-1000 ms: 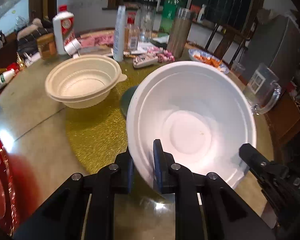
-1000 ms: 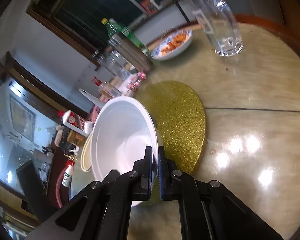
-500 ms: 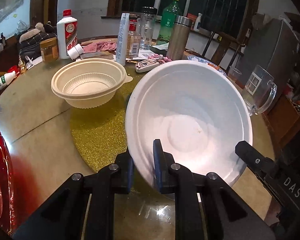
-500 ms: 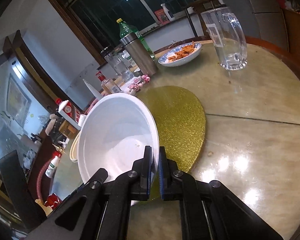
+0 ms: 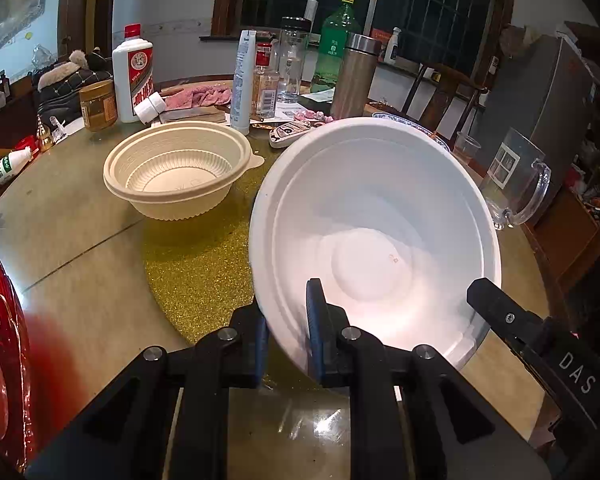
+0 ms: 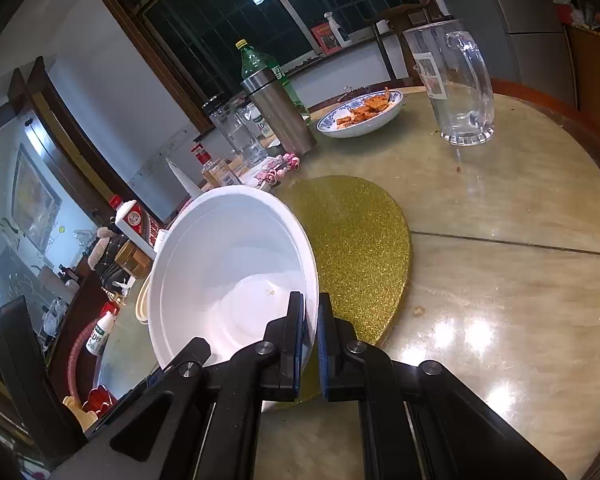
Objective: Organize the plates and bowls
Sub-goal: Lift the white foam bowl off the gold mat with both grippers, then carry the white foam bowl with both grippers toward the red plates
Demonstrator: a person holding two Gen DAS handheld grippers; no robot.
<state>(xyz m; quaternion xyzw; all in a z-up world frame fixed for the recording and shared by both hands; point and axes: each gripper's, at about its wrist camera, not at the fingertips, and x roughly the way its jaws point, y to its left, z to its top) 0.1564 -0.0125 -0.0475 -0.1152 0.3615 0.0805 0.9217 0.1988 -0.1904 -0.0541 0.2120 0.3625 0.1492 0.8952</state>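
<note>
- White bowl (image 5: pixel 374 236) held tilted above gold mat (image 5: pixel 198 276), clear of table (image 5: pixel 72 252).
- Left gripper (image 5: pixel 287 320) clamped on near rim, one finger inside, one outside.
- Right gripper (image 6: pixel 310 332) pinching opposite rim (image 6: pixel 312 280) the same way.
- Cream bowl (image 5: pixel 176 172) upright on table w/ edge on mat, just left of white bowl, apart.
- Glass mug (image 6: pixel 456 84) far right, near table edge.

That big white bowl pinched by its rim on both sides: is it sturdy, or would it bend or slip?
The white bowl looks like thin plastic, so probably light and a bit flexible. The left gripper and right gripper each clamp only its rim, and it hangs tilted, so its glossy surface might slip.
</note>
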